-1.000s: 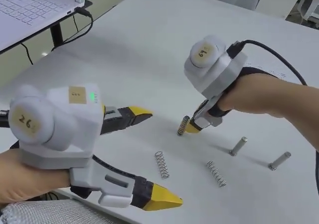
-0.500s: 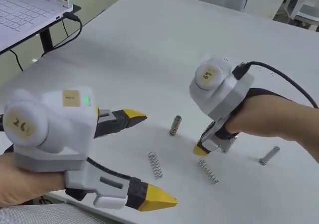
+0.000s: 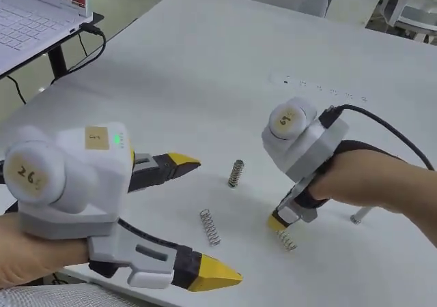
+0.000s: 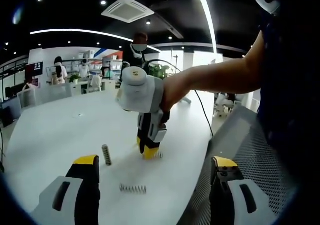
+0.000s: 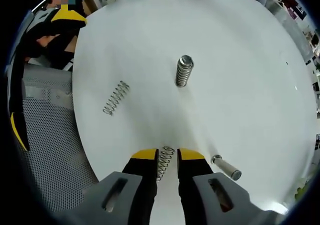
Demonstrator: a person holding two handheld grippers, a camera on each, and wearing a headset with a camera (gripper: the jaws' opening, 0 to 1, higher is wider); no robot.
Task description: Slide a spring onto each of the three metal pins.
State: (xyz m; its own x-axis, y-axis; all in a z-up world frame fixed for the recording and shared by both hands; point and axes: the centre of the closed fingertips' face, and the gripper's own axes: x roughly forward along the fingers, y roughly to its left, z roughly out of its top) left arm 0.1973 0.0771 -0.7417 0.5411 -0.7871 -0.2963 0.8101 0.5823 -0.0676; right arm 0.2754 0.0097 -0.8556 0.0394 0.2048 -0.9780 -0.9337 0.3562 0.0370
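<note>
**Right gripper straddles a spring near the table's front edge**

The target spring (image 5: pixel 165 161) lies flat on the white table (image 3: pixel 205 61). The right gripper (image 5: pixel 168 156) is down on it, one yellow-tipped jaw on each side, drawn in close. Are the pads biting the coils? I cannot tell; there may be a sliver of gap. Just beside it lies a bare pin (image 5: pixel 226 167), on its side. Farther out stands the dressed pin (image 3: pixel 235 173), upright with a spring already round it, so that's one done by my reckoning. A spare spring (image 3: pixel 209 226) lies flat, nearer the left gripper (image 3: pixel 220 219), which hovers above the table with its jaws spread wide and nothing in them.

Now, handling. This spring is thin wire with next to no weight, and it looks soft along its length. It's round too, so I'd expect it to roll, or squirt out under a hard pinch. A light hold across the coils, at the middle or toward one end, would leave one mouth free for the pin. The bare pin looks smooth and, lying down, will likely roll as well.

There's plenty of open table ahead and to either side. But the front edge is near, with grey mesh (image 5: pixel 45 145) beyond it, so a dropped spring could go over. The laptop (image 3: pixel 27 20) sits well apart.
</note>
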